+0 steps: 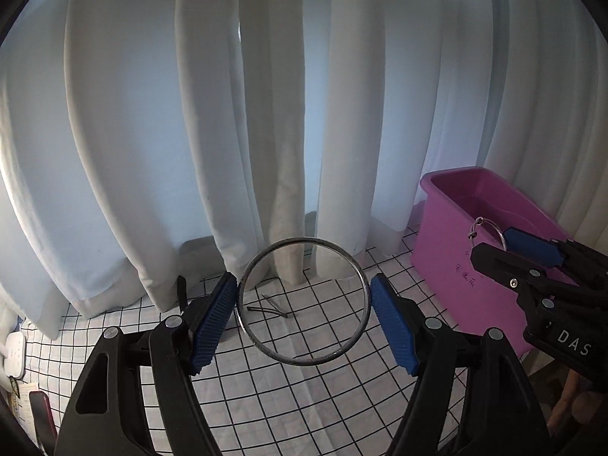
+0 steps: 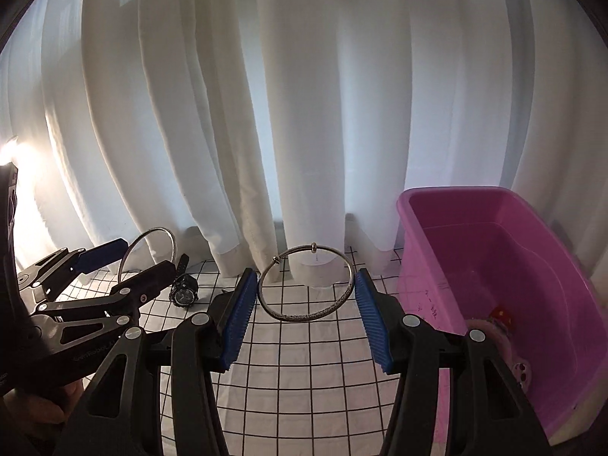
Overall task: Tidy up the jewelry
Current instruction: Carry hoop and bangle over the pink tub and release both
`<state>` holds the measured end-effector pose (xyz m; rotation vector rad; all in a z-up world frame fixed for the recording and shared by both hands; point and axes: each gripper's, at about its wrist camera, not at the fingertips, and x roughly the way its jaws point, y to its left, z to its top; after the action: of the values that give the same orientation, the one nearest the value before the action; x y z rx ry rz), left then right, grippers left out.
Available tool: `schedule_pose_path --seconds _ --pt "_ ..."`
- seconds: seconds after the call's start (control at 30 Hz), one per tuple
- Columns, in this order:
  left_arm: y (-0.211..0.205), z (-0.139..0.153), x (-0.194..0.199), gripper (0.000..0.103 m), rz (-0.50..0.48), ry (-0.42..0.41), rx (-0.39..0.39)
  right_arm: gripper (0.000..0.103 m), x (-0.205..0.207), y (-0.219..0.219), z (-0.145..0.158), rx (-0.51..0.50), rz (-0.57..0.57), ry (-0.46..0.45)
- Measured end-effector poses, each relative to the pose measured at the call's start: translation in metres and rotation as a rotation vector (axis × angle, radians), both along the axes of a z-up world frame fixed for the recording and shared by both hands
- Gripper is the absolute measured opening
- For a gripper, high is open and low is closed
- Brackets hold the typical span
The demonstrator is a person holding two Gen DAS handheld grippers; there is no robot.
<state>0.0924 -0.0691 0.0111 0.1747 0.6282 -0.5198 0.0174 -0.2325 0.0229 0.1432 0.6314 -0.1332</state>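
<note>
My left gripper (image 1: pixel 303 296) is shut on a large plain silver bangle (image 1: pixel 304 240), whose sides press against both blue pads, and holds it above the grid-patterned cloth (image 1: pixel 304 391). In the right wrist view it shows at the left (image 2: pixel 125 262) with the same bangle (image 2: pixel 152 231). My right gripper (image 2: pixel 306 296) is shut on a smaller silver bangle (image 2: pixel 304 317) with a bead on its rim. From the left wrist view this gripper (image 1: pixel 497 245) and its bangle (image 1: pixel 494 228) hang in front of the pink bin (image 1: pixel 437 197). A black watch (image 2: pixel 184 292) lies on the cloth.
The pink bin (image 2: pixel 456 192) stands at the right and holds a small red item (image 2: pixel 501 311). White curtains (image 2: pixel 304 114) hang behind the table. A thin hairpin (image 1: pixel 269 309) lies on the cloth. A white power strip (image 1: pixel 15 345) and a red phone (image 1: pixel 41 414) sit at far left.
</note>
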Motion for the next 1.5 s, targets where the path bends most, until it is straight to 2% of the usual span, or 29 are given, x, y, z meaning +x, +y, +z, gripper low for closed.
schedule_pose_path --seconds 0.33,0.6,0.77,1.03,1.3,1.5 --pt "-0.13 0.017 -0.032 0.07 -0.151 0.009 -0.044 0.052 -0.061 -0.126 0.022 -0.002 -0.17 -0.019" --pt "-0.221 0.01 -0.049 0.07 -0.171 0.028 -0.023 0.052 -0.079 -0.201 0.007 0.018 -0.207 0.033" --pt "-0.267 0.001 -0.051 0.07 -0.162 0.054 0.013 0.052 -0.072 -0.235 -0.007 0.047 -0.19 0.072" --pt "-0.297 -0.016 -0.041 0.07 -0.112 0.09 0.076 0.052 -0.049 -0.266 -0.04 0.102 -0.144 0.176" --pt "-0.313 -0.032 -0.031 0.07 -0.063 0.162 0.128 0.052 -0.028 -0.277 -0.059 0.118 -0.097 0.235" --pt "-0.319 -0.038 -0.027 0.071 -0.034 0.181 0.162 0.052 -0.015 -0.285 -0.07 0.14 -0.089 0.268"
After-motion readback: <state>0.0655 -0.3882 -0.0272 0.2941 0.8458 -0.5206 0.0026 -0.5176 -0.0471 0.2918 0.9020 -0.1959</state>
